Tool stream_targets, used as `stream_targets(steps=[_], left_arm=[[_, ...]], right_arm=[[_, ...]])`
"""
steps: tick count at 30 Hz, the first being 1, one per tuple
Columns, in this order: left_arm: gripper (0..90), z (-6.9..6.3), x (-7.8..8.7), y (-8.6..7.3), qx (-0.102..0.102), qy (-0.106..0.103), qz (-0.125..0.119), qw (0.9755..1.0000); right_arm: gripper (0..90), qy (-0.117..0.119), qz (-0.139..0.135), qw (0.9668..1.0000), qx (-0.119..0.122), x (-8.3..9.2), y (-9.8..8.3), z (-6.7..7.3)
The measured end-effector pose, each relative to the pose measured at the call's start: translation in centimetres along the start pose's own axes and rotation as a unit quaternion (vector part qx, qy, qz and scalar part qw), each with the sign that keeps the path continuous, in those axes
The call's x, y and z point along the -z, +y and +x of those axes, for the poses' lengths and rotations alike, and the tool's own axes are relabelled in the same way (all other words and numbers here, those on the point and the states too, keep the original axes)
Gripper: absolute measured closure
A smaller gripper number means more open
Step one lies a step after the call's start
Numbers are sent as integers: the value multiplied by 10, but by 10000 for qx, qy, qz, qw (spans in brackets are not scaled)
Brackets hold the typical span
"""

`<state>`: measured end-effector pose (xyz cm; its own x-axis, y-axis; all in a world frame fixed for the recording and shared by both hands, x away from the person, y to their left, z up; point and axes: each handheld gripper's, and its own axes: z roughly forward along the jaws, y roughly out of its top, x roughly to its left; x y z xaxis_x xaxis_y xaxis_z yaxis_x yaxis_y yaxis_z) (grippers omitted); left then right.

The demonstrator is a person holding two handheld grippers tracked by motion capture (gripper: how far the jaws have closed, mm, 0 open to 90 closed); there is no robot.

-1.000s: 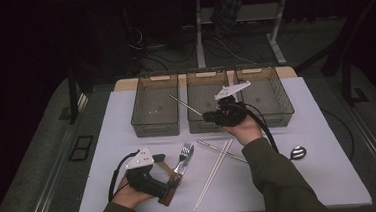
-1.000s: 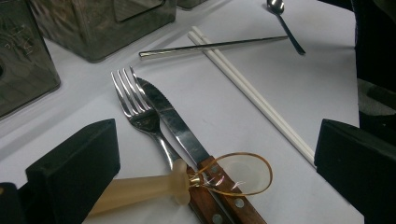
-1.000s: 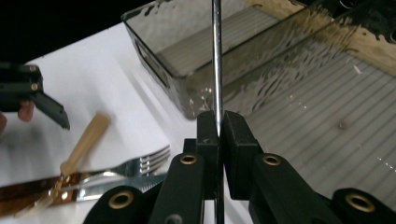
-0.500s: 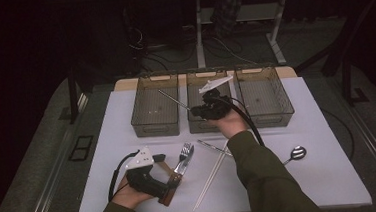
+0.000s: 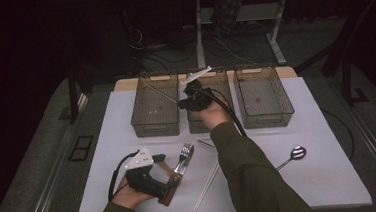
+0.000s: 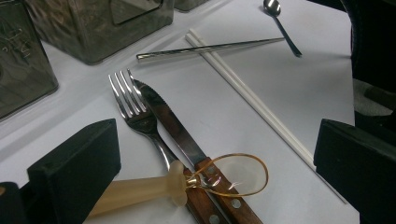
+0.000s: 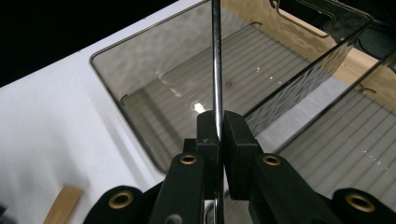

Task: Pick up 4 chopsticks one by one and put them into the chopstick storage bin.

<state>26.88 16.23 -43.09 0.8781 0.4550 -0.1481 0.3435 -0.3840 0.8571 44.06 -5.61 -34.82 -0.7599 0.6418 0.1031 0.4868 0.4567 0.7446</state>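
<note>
My right gripper (image 5: 181,105) is shut on a thin metal chopstick (image 5: 162,93) and holds it in the air at the back of the table. The stick (image 7: 215,60) rises straight from the closed pads (image 7: 208,130) and reaches over the empty left bin (image 7: 140,100). My left gripper (image 5: 166,173) rests on the white table (image 5: 126,115) near its front edge, jaws wide open. Between those jaws lie a fork (image 6: 135,112), a wood-handled knife (image 6: 177,135) and a cream-handled tool with an amber loop (image 6: 140,191); none touches the pads.
Three clear bins stand in a row at the back: left (image 5: 155,131), middle (image 5: 200,125), right (image 5: 267,118). A pair of white chopsticks (image 5: 209,182), a second metal chopstick (image 6: 210,48) and a spoon (image 5: 297,153) lie loose on the table.
My right gripper has carried the metal chopstick leftward, from above the middle and right bins to the left bin's edge. The left gripper has stayed put.
</note>
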Motion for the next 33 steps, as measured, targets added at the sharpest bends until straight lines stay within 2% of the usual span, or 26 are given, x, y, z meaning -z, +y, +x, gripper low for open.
stream_targets(steps=[14, 22, 29, 33], left_arm=[[0, 0, -2, 1, 8, -15, -9, 10000], [0, 1, -2, 1, -14, -9, -2, 10000], [0, -1, -4, 1, -31, -26, 9, 10000], [0, 0, -3, 1, -25, -37, -1, 10000]], right_arm=[[851, -356, 260, 9988, -223, -35, 25, -6], [851, -483, 418, 9976, -283, -52, 39, -7], [851, -535, 572, 9964, -330, -70, 43, -6], [851, -534, 623, 9962, -278, -78, 46, -3]])
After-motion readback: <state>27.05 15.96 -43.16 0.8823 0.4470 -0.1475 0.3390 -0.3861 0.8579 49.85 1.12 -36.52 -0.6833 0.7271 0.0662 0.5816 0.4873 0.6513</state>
